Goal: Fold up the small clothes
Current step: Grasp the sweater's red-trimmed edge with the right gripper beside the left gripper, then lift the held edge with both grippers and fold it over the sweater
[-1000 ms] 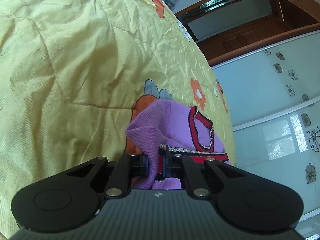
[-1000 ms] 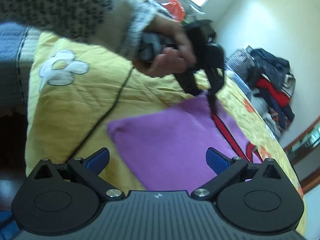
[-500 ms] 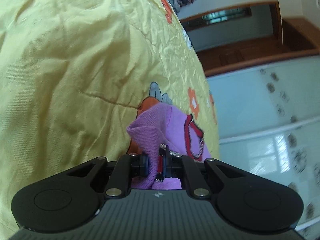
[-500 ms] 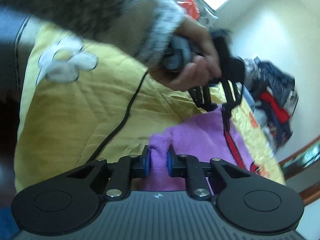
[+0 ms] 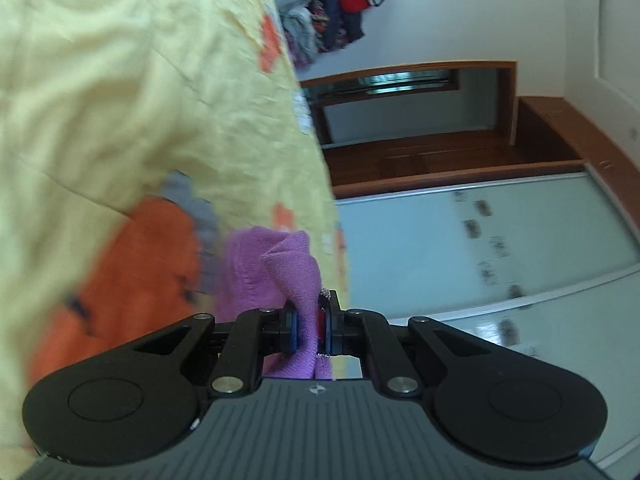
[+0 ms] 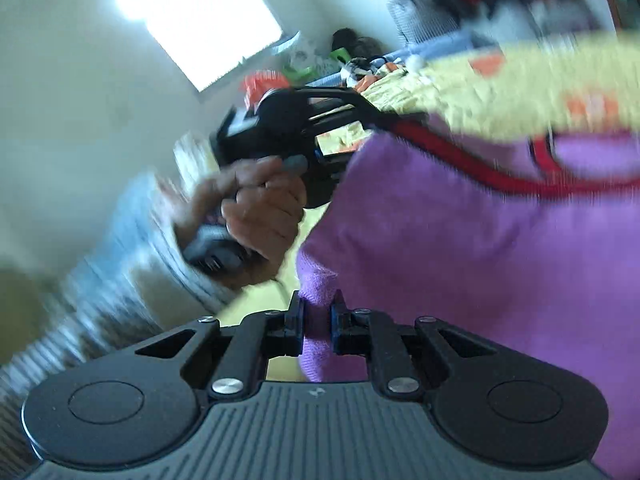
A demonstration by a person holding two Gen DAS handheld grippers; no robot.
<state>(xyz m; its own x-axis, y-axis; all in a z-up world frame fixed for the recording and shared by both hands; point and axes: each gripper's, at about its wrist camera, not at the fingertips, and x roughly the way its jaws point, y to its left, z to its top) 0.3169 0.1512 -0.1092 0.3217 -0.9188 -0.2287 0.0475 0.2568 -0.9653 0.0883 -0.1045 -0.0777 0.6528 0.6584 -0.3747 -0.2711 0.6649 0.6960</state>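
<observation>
A small purple knit garment (image 6: 472,248) with red trim is held up off the yellow quilt (image 5: 120,100) by both grippers. My left gripper (image 5: 310,330) is shut on a bunched purple edge (image 5: 296,276) next to the red trim. My right gripper (image 6: 318,330) is shut on another purple corner. In the right wrist view the left gripper (image 6: 372,118) and the hand holding it show at the garment's far edge. The garment hangs spread between the two grippers. Both views are blurred by motion.
The yellow quilt with orange and grey flower prints (image 5: 132,272) covers the bed. A pile of clothes (image 5: 340,4) lies at the far end. A wooden door frame (image 5: 420,128) and pale sliding panels (image 5: 480,248) stand beyond the bed's edge. A bright window (image 6: 208,20) is behind.
My right gripper shut on the purple corner, and both grippers have lifted and swung the garment off the quilt. The left gripper stayed shut on its edge.
</observation>
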